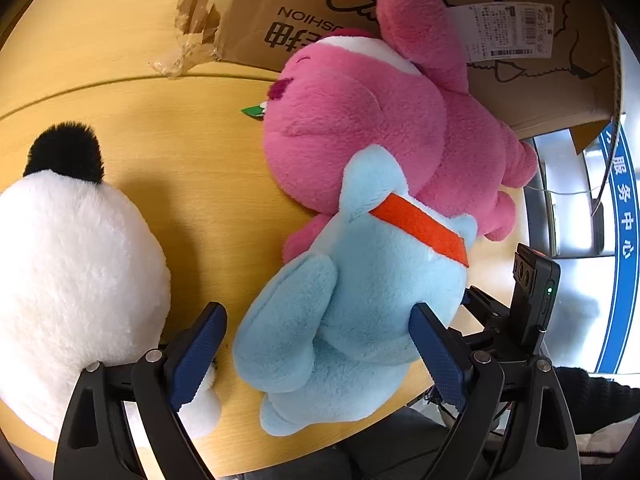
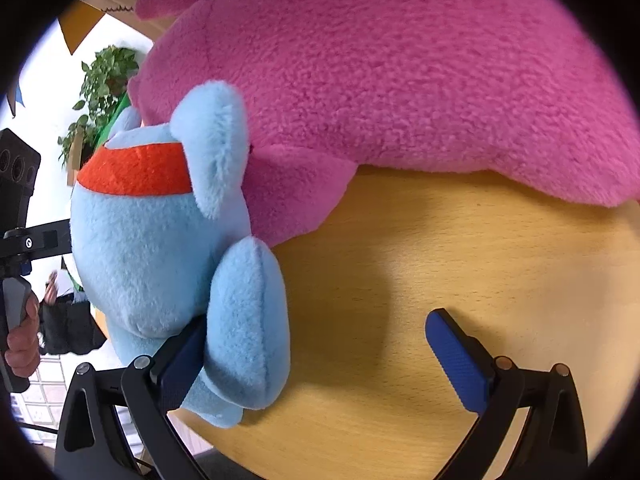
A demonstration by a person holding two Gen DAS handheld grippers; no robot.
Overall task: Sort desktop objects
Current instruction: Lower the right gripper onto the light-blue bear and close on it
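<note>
Printed cardboard box (image 1: 400, 8) at the back of the wooden table (image 1: 140, 152), big pink plush bear (image 1: 360, 120) lying against it. Light blue plush toy with orange band (image 1: 352, 312) at the table edge between left gripper (image 1: 320, 344) jaws, spread wide. Right gripper (image 2: 320, 356) wide too, one finger (image 2: 180, 364) touching the blue toy.

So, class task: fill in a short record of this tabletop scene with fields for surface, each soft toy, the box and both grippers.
surface: wooden table
blue plush toy: orange band, lies at the table's near edge against the pink one
pink plush toy: lies beside the cardboard box
white plush toy: black ear, left of the blue one
left gripper: open, jaws around the blue toy
right gripper: open, left finger touching the blue toy
</note>
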